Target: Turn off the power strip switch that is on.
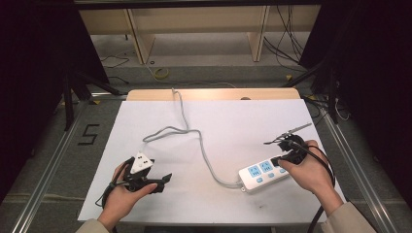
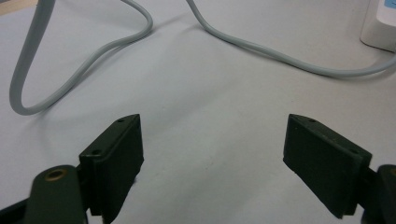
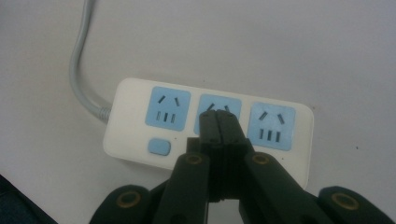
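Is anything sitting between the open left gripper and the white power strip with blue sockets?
Only bare white table sheet and the strip's own grey cable lie between the left gripper and the white power strip. The shut right gripper hovers over its middle socket.

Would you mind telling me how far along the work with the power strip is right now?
Done: the power strip lies flat on the white sheet, its grey cord trailing away. In hand: the right gripper, jaws together, is over the middle socket; whether it touches, I cannot tell. The left gripper waits open, holding nothing. All three sockets look empty; what remains is unclear.
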A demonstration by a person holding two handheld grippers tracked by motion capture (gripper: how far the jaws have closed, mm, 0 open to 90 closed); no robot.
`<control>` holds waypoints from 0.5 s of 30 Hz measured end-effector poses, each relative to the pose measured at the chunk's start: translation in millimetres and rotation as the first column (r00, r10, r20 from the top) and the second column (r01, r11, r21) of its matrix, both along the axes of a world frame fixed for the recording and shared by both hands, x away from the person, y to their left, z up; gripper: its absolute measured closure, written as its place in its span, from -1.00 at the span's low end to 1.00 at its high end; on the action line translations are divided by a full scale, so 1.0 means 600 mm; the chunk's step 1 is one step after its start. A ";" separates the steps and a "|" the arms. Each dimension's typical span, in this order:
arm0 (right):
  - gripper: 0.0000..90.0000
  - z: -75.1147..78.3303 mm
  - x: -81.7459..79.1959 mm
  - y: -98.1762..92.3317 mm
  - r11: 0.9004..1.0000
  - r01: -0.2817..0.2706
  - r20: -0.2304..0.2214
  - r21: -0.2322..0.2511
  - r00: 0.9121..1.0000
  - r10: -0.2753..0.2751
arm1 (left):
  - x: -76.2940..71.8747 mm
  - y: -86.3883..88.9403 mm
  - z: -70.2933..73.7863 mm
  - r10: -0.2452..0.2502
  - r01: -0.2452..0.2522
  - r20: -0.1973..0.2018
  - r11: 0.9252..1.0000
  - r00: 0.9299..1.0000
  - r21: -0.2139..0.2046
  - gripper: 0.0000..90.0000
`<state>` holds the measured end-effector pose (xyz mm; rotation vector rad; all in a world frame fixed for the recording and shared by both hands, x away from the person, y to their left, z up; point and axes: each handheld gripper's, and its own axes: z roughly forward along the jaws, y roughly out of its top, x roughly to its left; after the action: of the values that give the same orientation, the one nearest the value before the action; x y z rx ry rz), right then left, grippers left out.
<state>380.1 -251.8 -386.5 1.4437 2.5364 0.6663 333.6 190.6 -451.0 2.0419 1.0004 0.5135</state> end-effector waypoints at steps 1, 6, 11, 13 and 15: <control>1.00 -0.001 0.000 0.001 1.000 -0.001 -0.005 -0.003 1.000 0.001 | 0.000 0.000 0.000 0.000 0.000 0.001 1.000 1.000 -0.001 -0.57; 1.00 -0.003 0.001 0.004 1.000 -0.007 -0.017 -0.017 1.000 0.007 | 0.000 -0.001 0.000 -0.001 0.001 0.001 1.000 1.000 -0.001 -0.57; 1.00 -0.007 0.002 0.007 1.000 -0.011 -0.014 -0.029 1.000 0.011 | 0.000 -0.001 0.000 0.000 0.000 0.000 1.000 1.000 -0.001 -0.57; 1.00 -0.009 0.003 0.008 0.999 -0.014 -0.019 -0.036 1.000 0.013 | 0.000 -0.001 0.000 -0.001 0.001 0.002 1.000 1.000 0.001 -0.57; 1.00 -0.010 0.003 0.009 0.999 -0.017 -0.023 -0.039 1.000 0.016 | 0.000 -0.001 0.000 -0.001 0.001 0.003 1.000 1.000 0.000 -0.57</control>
<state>381.8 -246.3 -392.2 1.4270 2.5665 0.6029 333.5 190.2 -451.0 2.0411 0.9975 0.5151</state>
